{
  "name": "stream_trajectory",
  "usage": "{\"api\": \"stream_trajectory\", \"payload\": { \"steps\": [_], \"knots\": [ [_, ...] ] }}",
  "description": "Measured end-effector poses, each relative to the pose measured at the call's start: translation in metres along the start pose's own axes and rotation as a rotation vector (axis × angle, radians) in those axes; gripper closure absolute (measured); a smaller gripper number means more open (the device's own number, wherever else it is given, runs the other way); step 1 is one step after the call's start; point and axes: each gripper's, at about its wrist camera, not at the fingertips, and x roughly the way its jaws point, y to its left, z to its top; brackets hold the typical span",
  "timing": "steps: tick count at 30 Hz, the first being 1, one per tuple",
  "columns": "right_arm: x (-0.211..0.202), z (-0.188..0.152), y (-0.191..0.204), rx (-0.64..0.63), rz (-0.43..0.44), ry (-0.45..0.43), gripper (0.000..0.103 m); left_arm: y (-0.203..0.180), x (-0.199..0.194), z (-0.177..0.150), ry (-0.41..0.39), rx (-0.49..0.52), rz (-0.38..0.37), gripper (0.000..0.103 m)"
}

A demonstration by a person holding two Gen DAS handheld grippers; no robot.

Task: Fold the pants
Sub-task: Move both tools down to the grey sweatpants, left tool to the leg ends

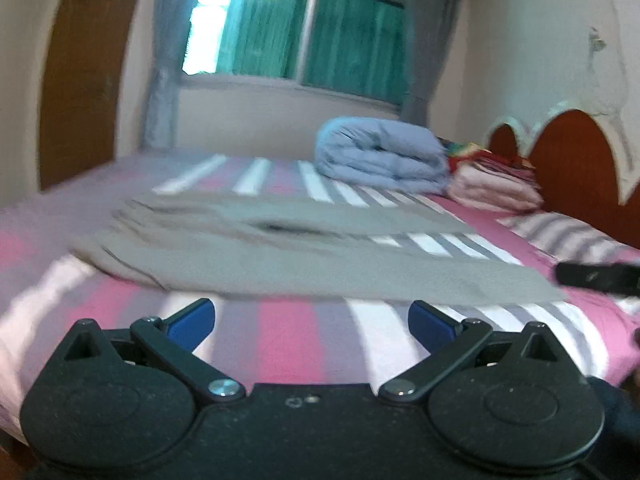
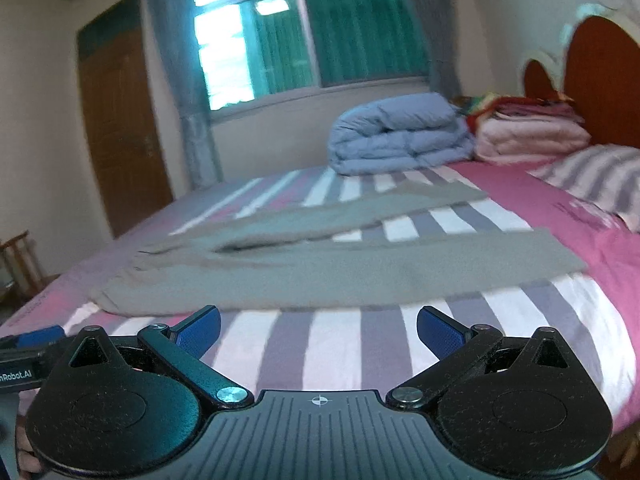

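Grey pants (image 1: 280, 256) lie spread flat on the striped pink, grey and white bed (image 1: 288, 340), waist to the left and both legs running to the right. They also show in the right wrist view (image 2: 340, 268). My left gripper (image 1: 312, 322) is open and empty, just short of the near leg's edge. My right gripper (image 2: 318, 330) is open and empty, also short of the near leg. The right gripper's tip shows at the right edge of the left wrist view (image 1: 596, 276). The left gripper shows at the left edge of the right wrist view (image 2: 28, 350).
A folded blue duvet (image 1: 384, 156) and a stack of pink blankets (image 1: 496, 188) sit at the far side of the bed. A striped pillow (image 2: 596, 180) lies by the wooden headboard (image 2: 600, 80). A window (image 2: 304, 28) and a wooden door (image 2: 120, 120) are behind.
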Motion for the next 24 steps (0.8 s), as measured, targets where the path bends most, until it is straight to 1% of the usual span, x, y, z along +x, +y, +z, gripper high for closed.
{"api": "stream_trajectory", "payload": {
  "steps": [1,3,4,5,6,8,10,13,14,16,17,19,21,24],
  "knots": [
    [0.001,0.008,0.0,-0.014,0.001,-0.01,0.0,0.007,0.002,0.006,-0.013,0.001,0.018,0.006],
    [0.011,0.032,0.001,-0.059,0.04,-0.012,0.0,0.025,0.01,0.02,-0.023,-0.016,0.048,0.006],
    [0.016,0.042,0.002,-0.073,0.05,-0.017,0.0,0.034,0.016,0.027,-0.018,-0.015,0.048,0.006],
    [0.021,0.054,0.004,-0.097,0.068,-0.029,0.0,0.043,0.023,0.035,-0.009,0.0,0.034,0.006],
    [0.027,0.064,0.006,-0.117,0.083,-0.04,0.0,0.05,0.029,0.042,-0.003,0.015,0.037,0.006],
    [0.039,0.084,0.008,-0.14,0.13,-0.056,0.0,0.068,0.042,0.055,-0.003,0.046,0.058,0.006],
    [0.057,0.103,0.011,-0.145,0.181,-0.052,0.0,0.084,0.057,0.066,-0.008,0.07,0.088,0.006],
    [0.089,0.128,0.019,-0.19,0.219,-0.047,0.0,0.119,0.088,0.083,0.014,0.104,0.128,0.006],
    [0.101,0.135,0.025,-0.205,0.231,-0.047,0.0,0.131,0.098,0.087,0.029,0.118,0.137,0.006],
    [0.131,0.145,0.034,-0.228,0.22,-0.054,0.0,0.156,0.124,0.097,0.06,0.129,0.158,0.008],
    [0.146,0.149,0.035,-0.233,0.223,-0.051,0.0,0.173,0.141,0.104,0.083,0.126,0.166,0.011],
    [0.186,0.155,0.042,-0.251,0.216,-0.031,0.0,0.202,0.172,0.116,0.113,0.115,0.182,0.012],
    [0.227,0.158,0.046,-0.276,0.209,0.003,0.0,0.228,0.201,0.127,0.142,0.117,0.184,0.013],
    [0.295,0.161,0.047,-0.28,0.194,0.066,0.0,0.26,0.25,0.138,0.18,0.14,0.175,0.021]
  ]
}}
